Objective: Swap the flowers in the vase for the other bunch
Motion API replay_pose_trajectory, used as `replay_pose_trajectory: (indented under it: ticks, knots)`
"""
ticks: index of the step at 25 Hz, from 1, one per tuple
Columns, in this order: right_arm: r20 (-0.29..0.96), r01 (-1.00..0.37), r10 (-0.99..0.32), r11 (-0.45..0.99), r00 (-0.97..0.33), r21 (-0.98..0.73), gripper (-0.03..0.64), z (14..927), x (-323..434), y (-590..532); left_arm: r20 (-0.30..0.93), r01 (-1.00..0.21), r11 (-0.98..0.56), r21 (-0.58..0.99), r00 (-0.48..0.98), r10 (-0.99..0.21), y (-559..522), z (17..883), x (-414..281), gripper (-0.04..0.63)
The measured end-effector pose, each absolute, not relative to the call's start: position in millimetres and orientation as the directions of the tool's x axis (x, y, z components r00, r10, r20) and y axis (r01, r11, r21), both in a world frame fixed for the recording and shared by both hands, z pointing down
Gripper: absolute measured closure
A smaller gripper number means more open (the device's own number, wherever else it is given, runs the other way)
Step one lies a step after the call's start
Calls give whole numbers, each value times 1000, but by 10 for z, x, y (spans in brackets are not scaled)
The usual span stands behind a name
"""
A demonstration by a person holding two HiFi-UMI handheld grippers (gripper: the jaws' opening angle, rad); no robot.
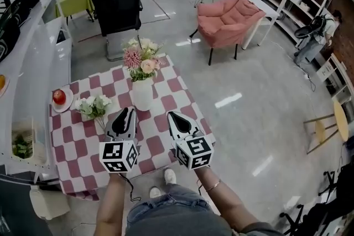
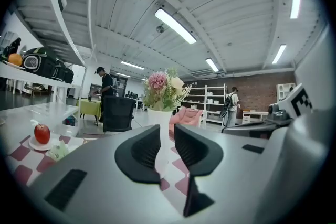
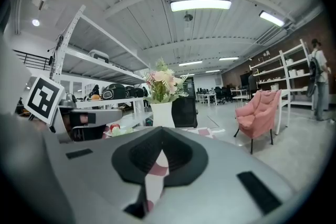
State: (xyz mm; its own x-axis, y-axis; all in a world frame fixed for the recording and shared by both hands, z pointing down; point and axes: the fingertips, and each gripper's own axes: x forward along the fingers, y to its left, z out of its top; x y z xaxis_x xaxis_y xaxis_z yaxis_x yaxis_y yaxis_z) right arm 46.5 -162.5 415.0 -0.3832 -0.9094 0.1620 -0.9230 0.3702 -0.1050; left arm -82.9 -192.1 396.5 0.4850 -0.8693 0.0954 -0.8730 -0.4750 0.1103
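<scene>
A white vase [image 1: 142, 94] with pink and cream flowers [image 1: 141, 59] stands upright near the far side of the checked table [image 1: 83, 141]. A second bunch of white flowers [image 1: 94, 105] lies on the cloth to its left. My left gripper [image 1: 127, 111] hovers just in front of the vase, open and empty. In the left gripper view the vase [image 2: 158, 119] shows through the gap of the gripper [image 2: 167, 136]. My right gripper [image 1: 176, 116] is beside it on the right, shut and empty. The right gripper view has the vase [image 3: 163, 114] ahead of the closed gripper [image 3: 160, 136].
A red apple on a small plate [image 1: 59, 98] sits at the table's far left. White shelving [image 1: 27, 58] runs along the left. A black office chair [image 1: 119, 11] stands behind the table, and a pink armchair [image 1: 227, 19] at the back right.
</scene>
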Motion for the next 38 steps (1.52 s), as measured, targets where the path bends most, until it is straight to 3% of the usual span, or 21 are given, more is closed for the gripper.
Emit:
replay_pose_trajectory:
  ticks: [18, 38]
  knots:
    - [104, -887, -882, 452, -460, -88, 607, 3866, 634, -2208, 72, -897, -439, 43, 441, -895, -2654, 3593, -518, 372]
    - [122, -873, -865, 479, -487, -90, 607, 3928, 625, -2343, 174, -895, -444, 33, 443, -880, -3144, 3500, -260, 342]
